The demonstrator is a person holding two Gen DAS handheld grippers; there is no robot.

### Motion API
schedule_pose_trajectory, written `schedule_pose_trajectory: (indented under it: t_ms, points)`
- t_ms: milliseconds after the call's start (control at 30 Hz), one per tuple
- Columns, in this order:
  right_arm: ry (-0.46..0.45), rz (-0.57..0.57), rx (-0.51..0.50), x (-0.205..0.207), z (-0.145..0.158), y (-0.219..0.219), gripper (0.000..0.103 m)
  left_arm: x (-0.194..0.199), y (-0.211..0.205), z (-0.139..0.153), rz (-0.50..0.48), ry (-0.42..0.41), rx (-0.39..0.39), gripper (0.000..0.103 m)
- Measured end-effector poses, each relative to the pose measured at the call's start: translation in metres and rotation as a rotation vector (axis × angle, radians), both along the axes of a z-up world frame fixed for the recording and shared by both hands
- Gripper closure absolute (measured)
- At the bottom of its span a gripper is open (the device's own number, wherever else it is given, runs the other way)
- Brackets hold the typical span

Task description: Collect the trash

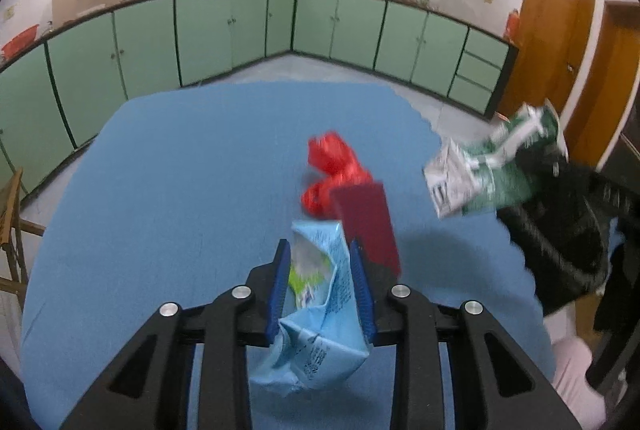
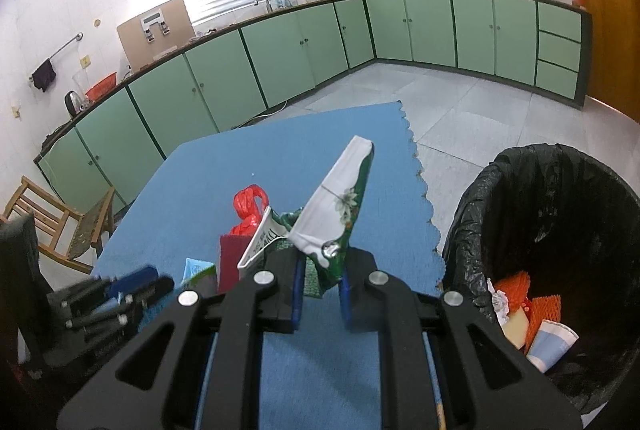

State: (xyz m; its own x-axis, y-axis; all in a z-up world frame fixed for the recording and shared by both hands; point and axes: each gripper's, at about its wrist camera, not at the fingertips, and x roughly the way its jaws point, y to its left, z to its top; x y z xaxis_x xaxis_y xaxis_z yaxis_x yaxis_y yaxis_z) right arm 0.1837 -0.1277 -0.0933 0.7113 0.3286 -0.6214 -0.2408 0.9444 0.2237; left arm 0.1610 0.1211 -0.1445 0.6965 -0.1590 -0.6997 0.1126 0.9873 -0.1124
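Observation:
My left gripper (image 1: 319,248) is shut on a crumpled light blue carton (image 1: 320,310), held just above the blue tablecloth (image 1: 180,189). Behind it lie a red plastic bag (image 1: 332,165) and a dark red box (image 1: 368,226). My right gripper (image 2: 320,266) is shut on a flattened green and white carton (image 2: 340,197), lifted off the table. That carton (image 1: 492,165) shows blurred at the right of the left wrist view, near the bin. From the right wrist, the left gripper (image 2: 160,284) appears blurred at lower left, beside the blue carton (image 2: 198,270).
A bin lined with a black bag (image 2: 560,189) stands off the table's right edge, holding orange foam netting (image 2: 520,286) and a paper cup (image 2: 552,342). A wooden chair (image 2: 60,222) is at the left. Green cabinets (image 2: 300,61) line the walls.

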Motion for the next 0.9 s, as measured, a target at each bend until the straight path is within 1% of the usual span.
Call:
schedule_pose_trajectory:
  t_ms: [33,67,100,200,267,300,367,400,433,500,600,667,733,800,833,900]
  points:
    - [0.0,0.0,0.001,0.0,0.0,0.0,0.09,-0.003,-0.001,-0.003,-0.012,0.014,0.004,0.074]
    - [0.003,0.001,0.002,0.001,-0.001,0.001,0.09,-0.005,-0.003,-0.007,-0.013,0.028,0.027,0.079]
    - [0.005,0.003,0.003,0.0,-0.001,0.001,0.09,-0.004,-0.003,-0.012,-0.018,0.051,0.032,0.086]
    - [0.015,0.013,-0.004,-0.001,-0.006,0.005,0.09,0.001,0.001,-0.027,-0.003,0.121,0.015,0.086]
    - [0.027,0.016,-0.005,0.0,-0.01,0.005,0.09,0.004,0.003,-0.036,0.002,0.144,0.022,0.086]
    - [0.029,0.016,-0.006,-0.001,-0.011,0.006,0.09,0.005,0.005,-0.039,0.002,0.155,0.005,0.085]
    - [0.034,0.015,-0.005,-0.001,-0.013,0.006,0.09,0.002,0.007,-0.037,0.008,0.134,-0.005,0.084]
    - [0.036,0.014,-0.004,-0.001,-0.013,0.007,0.09,0.001,0.008,-0.035,0.005,0.128,-0.002,0.078]
    - [0.036,0.014,-0.004,-0.001,-0.014,0.007,0.09,0.001,0.008,-0.035,0.003,0.125,-0.001,0.066]
    - [0.036,0.016,-0.003,-0.001,-0.014,0.007,0.09,0.001,0.009,-0.033,0.008,0.112,0.006,0.059]
    - [0.041,0.022,-0.005,0.0,-0.017,0.009,0.09,0.005,0.007,-0.032,0.037,0.103,0.04,0.048]
    - [0.044,0.023,-0.005,0.001,-0.018,0.009,0.09,0.006,0.011,-0.029,0.045,0.102,0.019,0.047]
    - [0.046,0.02,-0.001,0.002,-0.018,0.009,0.09,0.004,0.012,-0.027,0.064,0.092,0.033,0.043]
    - [0.045,0.019,-0.001,0.002,-0.019,0.008,0.09,0.003,0.012,-0.024,0.069,0.085,0.016,0.041]
    - [0.046,0.018,0.0,0.002,-0.019,0.008,0.09,0.003,0.011,-0.023,0.072,0.079,0.024,0.038]
    - [0.045,0.019,0.002,0.002,-0.019,0.008,0.09,0.004,0.01,-0.025,0.079,0.077,0.054,0.037]
